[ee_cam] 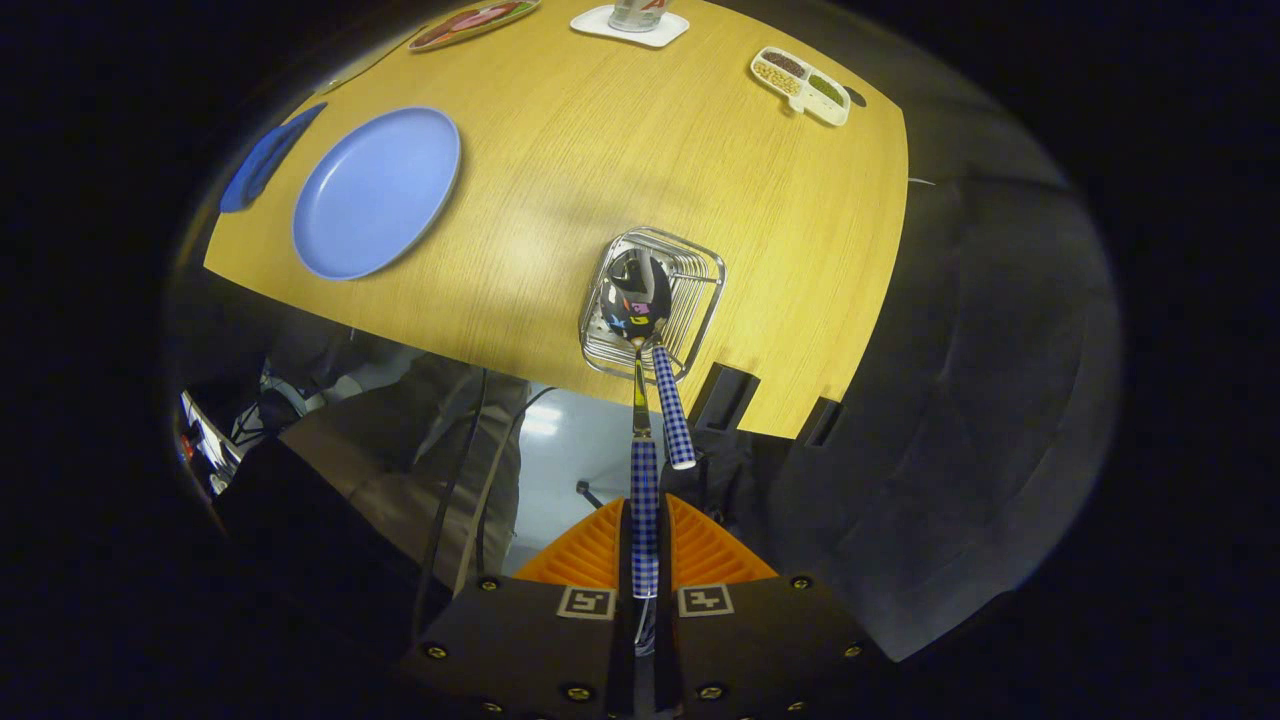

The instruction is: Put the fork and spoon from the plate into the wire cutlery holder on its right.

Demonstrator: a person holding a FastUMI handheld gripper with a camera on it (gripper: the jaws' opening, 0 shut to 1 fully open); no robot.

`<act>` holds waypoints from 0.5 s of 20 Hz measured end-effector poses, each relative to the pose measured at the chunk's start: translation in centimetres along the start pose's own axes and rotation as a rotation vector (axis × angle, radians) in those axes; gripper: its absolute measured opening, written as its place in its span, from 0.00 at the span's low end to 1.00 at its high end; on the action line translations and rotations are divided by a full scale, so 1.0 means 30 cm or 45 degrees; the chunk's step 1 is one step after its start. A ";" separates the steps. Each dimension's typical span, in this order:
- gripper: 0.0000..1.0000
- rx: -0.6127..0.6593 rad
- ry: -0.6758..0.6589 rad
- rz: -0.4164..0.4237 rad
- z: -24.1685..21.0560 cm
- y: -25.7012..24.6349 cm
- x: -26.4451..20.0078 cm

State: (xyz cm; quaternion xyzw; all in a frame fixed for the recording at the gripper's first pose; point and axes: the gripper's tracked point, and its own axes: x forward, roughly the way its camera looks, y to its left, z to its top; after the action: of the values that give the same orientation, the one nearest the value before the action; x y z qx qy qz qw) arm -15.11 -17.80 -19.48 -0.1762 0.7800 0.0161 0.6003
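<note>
1. Your gripper (645, 545) had its two fingers closed together on the checked handle of the spoon (641, 450), gripping it low on the handle, with the bowl end pointing away from you and down.

2. The spoon hung over the wire cutlery holder (652, 302), its shiny bowl inside the holder's rim. I judged it light and stiff, but the polished metal part looked slippery, so the patterned handle was the right place for your hold.

3. A second checked handle, most likely the fork (672, 405), leaned out over the holder's near rim just beside the spoon. Its head was hidden in the basket, so I could not tell it for certain.

4. The holder looked light and open-sided, standing close to the near edge of the wooden table (620, 150). A nudge could have slid or tipped it, so a gentle, straight release was called for.

5. The blue plate (377, 192) lay well apart on the other side, with no cutlery on it.
</note>
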 end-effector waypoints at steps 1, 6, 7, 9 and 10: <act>0.08 -0.003 0.016 0.003 0.000 -0.003 0.015; 0.09 -0.029 0.079 -0.018 0.028 -0.035 0.067; 0.08 -0.046 0.092 -0.025 0.036 -0.043 0.076; 0.08 -0.078 0.127 -0.038 0.049 -0.051 0.088; 0.08 -0.095 0.142 -0.044 0.059 -0.054 0.089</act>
State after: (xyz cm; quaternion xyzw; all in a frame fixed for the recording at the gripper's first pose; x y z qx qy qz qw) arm -13.58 -19.59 -22.19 -0.2124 0.8078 0.0249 0.5492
